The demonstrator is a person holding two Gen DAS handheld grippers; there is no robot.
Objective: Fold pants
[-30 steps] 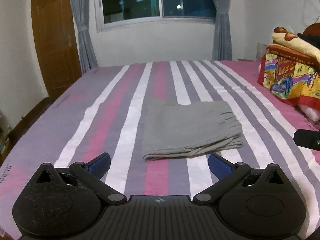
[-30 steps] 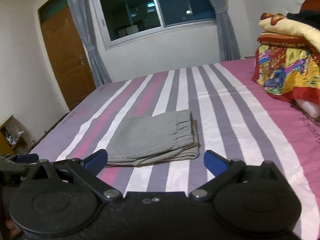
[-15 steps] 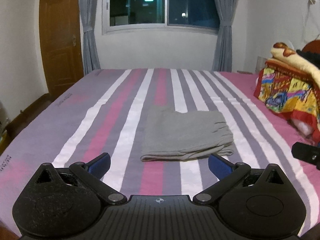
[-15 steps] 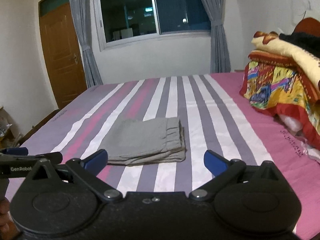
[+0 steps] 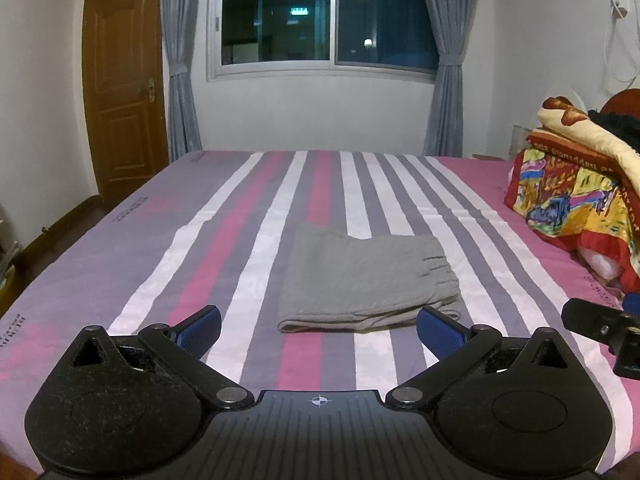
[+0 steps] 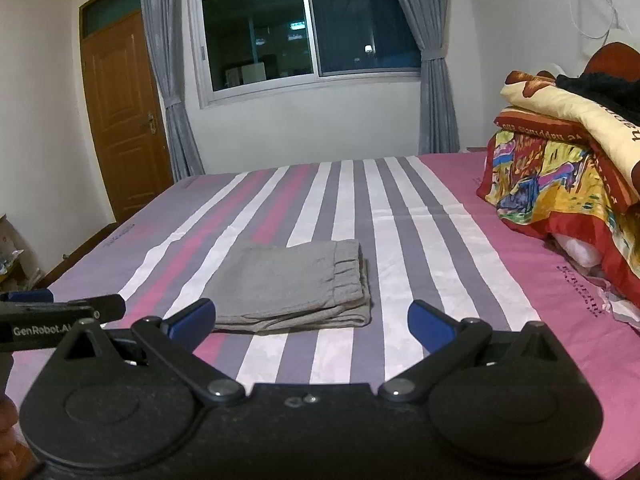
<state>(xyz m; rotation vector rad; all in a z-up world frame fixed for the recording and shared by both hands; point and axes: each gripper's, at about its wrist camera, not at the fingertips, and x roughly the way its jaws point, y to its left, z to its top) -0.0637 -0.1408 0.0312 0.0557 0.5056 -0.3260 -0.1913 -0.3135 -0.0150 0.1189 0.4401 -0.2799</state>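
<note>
The grey pants (image 5: 366, 280) lie folded into a flat rectangle on the striped bed (image 5: 224, 248), waistband to the right. They also show in the right wrist view (image 6: 294, 286). My left gripper (image 5: 318, 330) is open and empty, held above the near edge of the bed, short of the pants. My right gripper (image 6: 310, 322) is open and empty, also short of the pants. Each gripper shows at the edge of the other's view: the right one (image 5: 600, 326) and the left one (image 6: 60, 316).
A pile of colourful folded blankets (image 5: 576, 196) sits on the right side of the bed (image 6: 568, 172). A window with grey curtains (image 5: 328, 20) is on the far wall. A wooden door (image 5: 120, 92) stands at the left.
Both grippers have drawn back and risen away from the pants, which now look smaller and farther off. The pants have not moved. Both grippers stay open.
</note>
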